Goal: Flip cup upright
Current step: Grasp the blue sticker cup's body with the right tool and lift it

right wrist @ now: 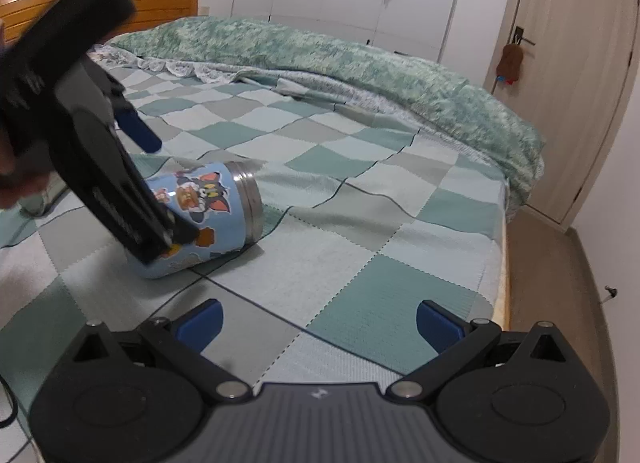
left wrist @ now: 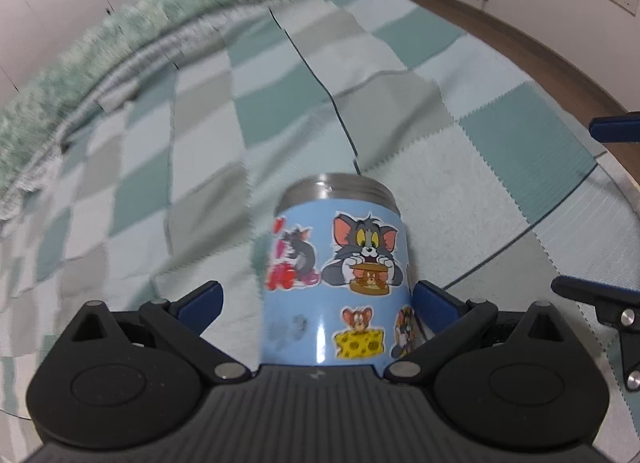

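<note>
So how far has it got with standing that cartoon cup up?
Early stage. Done: the left gripper has reached the sticker-covered blue cup and straddles it, fingers open on either side. In hand: closing for a grip, not yet clamped. Left: the cup lies on its side on the checkered bedspread, steel rim sideways, so lifting and turning it upright remain. The right gripper waits open.

Cartoon-stickered blue cup [left wrist: 344, 283], checkered teal bedspread [left wrist: 200, 167]
</note>
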Demonstrator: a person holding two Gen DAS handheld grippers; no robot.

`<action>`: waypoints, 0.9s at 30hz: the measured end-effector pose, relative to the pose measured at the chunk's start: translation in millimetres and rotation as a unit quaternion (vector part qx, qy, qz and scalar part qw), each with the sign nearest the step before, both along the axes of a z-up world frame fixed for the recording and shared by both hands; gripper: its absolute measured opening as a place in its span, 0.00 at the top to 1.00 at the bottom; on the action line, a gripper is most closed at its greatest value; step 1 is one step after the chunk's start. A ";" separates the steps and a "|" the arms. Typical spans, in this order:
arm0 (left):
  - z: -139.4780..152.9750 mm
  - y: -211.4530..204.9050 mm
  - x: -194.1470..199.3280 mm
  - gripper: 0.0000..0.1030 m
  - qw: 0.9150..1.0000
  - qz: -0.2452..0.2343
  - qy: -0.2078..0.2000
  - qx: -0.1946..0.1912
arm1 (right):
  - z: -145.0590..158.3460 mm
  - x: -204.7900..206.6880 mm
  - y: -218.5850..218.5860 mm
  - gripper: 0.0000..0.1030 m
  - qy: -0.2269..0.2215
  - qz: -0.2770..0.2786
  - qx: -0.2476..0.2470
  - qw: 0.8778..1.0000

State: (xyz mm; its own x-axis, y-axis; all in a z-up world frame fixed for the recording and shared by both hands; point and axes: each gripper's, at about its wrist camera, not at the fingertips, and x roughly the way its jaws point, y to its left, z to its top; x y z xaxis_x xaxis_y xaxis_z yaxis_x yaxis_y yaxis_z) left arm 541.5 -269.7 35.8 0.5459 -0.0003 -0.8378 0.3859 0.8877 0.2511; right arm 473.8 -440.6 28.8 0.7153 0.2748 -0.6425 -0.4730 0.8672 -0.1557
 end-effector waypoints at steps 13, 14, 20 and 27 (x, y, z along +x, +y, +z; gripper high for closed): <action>-15.9 -1.4 -8.0 0.18 0.999 -0.005 0.047 0.009 | -3.9 -6.8 -6.3 0.00 0.012 -0.001 -0.010 1.000; -11.5 -3.6 -14.7 0.18 0.999 -0.010 0.044 0.009 | 0.5 -12.0 -6.4 0.00 0.009 -0.002 -0.010 1.000; 32.6 -9.3 -62.2 0.18 0.999 -0.017 0.015 -0.028 | 30.9 -60.8 -6.2 0.00 -0.011 -0.005 -0.009 1.000; 60.0 -3.5 -153.9 0.18 0.997 -0.013 0.019 -0.076 | 57.1 -143.8 -3.8 0.00 -0.017 -0.012 -0.003 1.000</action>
